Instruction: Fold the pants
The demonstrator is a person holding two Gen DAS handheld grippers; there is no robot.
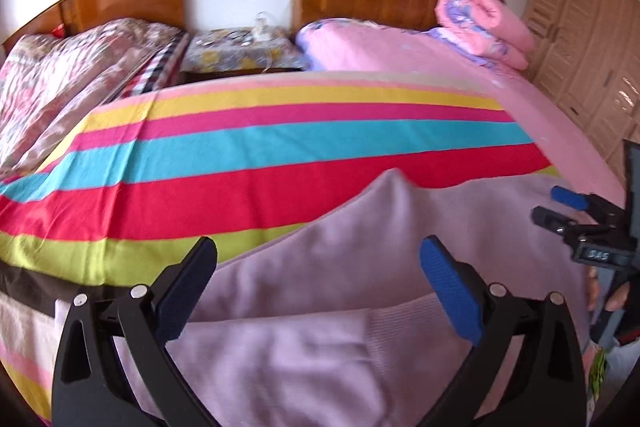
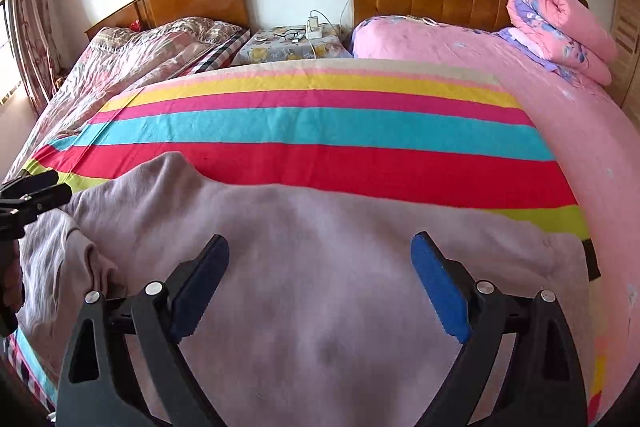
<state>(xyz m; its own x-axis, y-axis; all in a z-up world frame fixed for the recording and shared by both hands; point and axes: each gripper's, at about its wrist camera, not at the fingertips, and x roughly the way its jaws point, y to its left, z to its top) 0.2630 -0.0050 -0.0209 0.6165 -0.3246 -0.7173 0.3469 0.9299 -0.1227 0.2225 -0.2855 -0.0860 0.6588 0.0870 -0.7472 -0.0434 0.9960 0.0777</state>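
Pale lilac pants fill the near foreground of both wrist views, spread over the near part of a striped blanket on the bed. They look partly folded: in the left wrist view a ribbed band lies across a lower layer, and one corner peaks up toward the red stripe. At the left of the right wrist view the cloth is bunched and wrinkled.

Above the cloth, the right tool hangs with its jaws spread wide and nothing between the pads. The left tool is likewise released and empty, over the ribbed band.

To do the next fold well, I would judge that each tool should come down on a single clean edge, pinching all layers together, and that both should lift evenly so the fabric does not skew. The bunched side probably needs smoothing first.

Beyond the blanket lie a pink sheet, a rolled quilt and a nightstand.
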